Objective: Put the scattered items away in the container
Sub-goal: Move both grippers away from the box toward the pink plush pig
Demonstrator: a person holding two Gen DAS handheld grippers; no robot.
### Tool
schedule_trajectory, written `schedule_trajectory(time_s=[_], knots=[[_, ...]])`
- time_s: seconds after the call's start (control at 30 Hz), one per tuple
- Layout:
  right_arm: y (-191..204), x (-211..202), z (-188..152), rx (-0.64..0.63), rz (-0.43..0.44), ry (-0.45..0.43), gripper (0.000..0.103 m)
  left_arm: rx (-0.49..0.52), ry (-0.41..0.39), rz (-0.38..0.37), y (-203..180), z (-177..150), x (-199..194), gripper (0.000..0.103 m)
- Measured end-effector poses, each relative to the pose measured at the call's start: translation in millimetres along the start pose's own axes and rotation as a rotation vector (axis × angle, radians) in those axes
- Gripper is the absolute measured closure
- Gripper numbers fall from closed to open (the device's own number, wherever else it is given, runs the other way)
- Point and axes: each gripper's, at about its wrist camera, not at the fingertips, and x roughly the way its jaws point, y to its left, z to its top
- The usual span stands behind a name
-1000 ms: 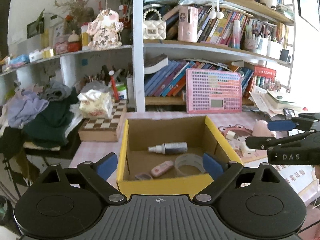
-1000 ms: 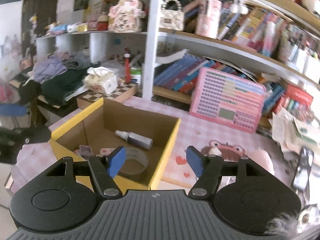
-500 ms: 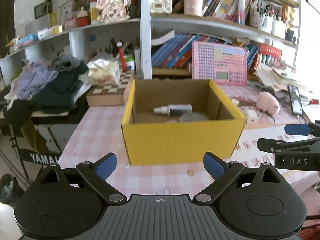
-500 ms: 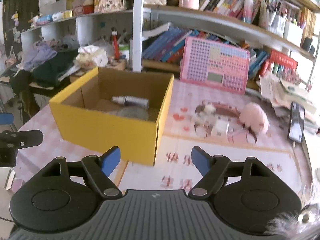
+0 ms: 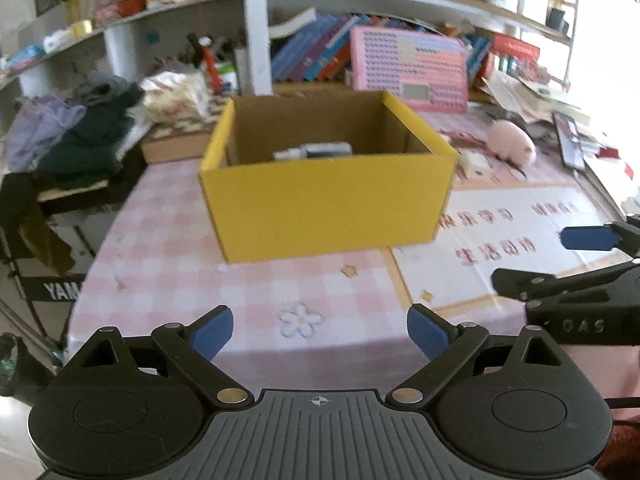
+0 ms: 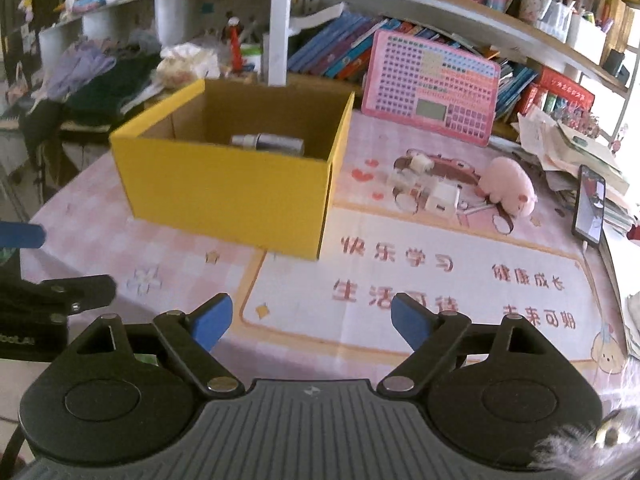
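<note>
Toward the far left part of the desk stands the yellow container, open side up, well back from the near edge where both my grippers hover. I judge that placement sensible: the open top is reachable from either hand, and the near strip of desk is clear for approach.

My left gripper has its fingers spread wide with nothing between them but bare checked cloth. My right gripper is likewise empty, and its fingers are opening further at this moment. I read that as readiness for a pick, not a carry.

The container is cardboard, yellow outside and plain brown inside, with straight walls and no lid. A small bottle lies on its side within, near the back wall; whatever else is inside is hidden by the front wall.

Loose things remain to the container's right, toward the far right part of the desk: small white pieces and a pink plush toy just beside them. A phone lies near the right edge. I judge the task partly done.
</note>
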Motion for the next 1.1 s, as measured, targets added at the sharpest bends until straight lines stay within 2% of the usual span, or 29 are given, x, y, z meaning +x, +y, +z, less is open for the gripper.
schedule_trajectory(time_s=[0.27, 0.6, 0.87, 1.1], knots=[[-7.1, -0.7, -8.8, 0.0, -0.017, 0.031, 0.014, 0.011, 0.041, -0.029, -12.4, -4.1, 7.4, 0.007], [-22.0, 6.6, -10.4, -0.008, -0.005, 0.058, 0.013, -0.01, 0.079, -0.03, -25.9, -2.8, 19.4, 0.007], [-46.0, 15.5, -9.7, -0.001, -0.009, 0.085, 0.012, 0.006, 0.106, -0.051, -50.4, 6.2, 35.6, 0.007], [-82.8, 28.4, -12.5, 0.036, -0.027, 0.122, 0.012, 0.039, 0.139, -0.093, -82.8, 18.8, 57.3, 0.007]])
